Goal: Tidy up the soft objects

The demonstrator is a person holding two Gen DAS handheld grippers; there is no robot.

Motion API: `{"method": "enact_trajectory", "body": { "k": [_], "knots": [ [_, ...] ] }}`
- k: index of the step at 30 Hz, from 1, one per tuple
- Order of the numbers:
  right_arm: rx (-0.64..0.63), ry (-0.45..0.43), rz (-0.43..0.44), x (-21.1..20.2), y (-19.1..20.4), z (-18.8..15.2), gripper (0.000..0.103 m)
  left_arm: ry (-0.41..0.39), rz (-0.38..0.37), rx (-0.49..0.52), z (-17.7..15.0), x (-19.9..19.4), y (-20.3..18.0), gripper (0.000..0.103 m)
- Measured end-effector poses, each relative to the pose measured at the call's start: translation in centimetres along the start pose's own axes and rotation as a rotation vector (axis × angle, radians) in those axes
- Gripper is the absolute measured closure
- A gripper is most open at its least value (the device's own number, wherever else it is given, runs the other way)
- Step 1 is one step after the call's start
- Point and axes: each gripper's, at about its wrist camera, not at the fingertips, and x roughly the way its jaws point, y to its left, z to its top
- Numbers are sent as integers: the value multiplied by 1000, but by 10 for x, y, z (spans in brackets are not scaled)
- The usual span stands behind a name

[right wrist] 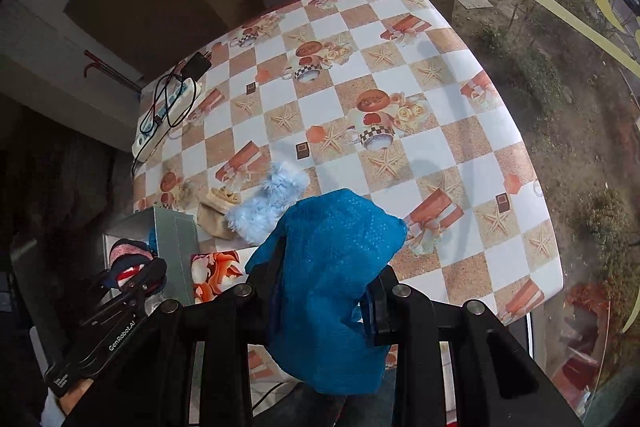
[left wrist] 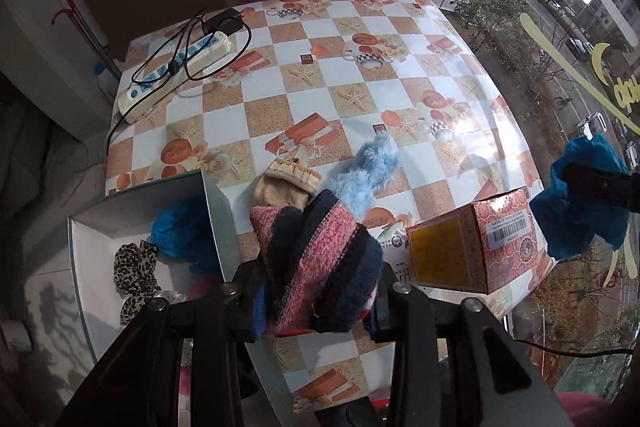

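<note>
Beyond the box rim [left wrist: 216, 215], bare tablecloth [left wrist: 320, 75] to far edge.

We see a glossy, smooth plastic tablecloth [left wrist: 320, 75] that throws back window glare, and on it a fluffy pale-blue sock [left wrist: 370, 171] and a ribbed beige knit sock [left wrist: 286, 183]. The striped sock [left wrist: 320, 259] is coarse wool knit, the blue cover [right wrist: 332, 267] thin crinkled plastic. The grey box [left wrist: 218, 223] looks like matt cardboard, the patterned carton [left wrist: 480, 239] printed paper.
</note>
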Motion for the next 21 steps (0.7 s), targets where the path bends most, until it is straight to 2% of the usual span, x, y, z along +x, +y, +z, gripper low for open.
{"method": "enact_trajectory", "body": {
  "k": [8, 21],
  "knots": [
    [-142, 42, 28, 12, 63, -18, 71, -19, 38, -87, -28, -16, 43, 63],
    [-334, 102, 47, 33, 141, -35, 71, -30, 80, -213, -65, -29, 95, 63]
  ]
}}
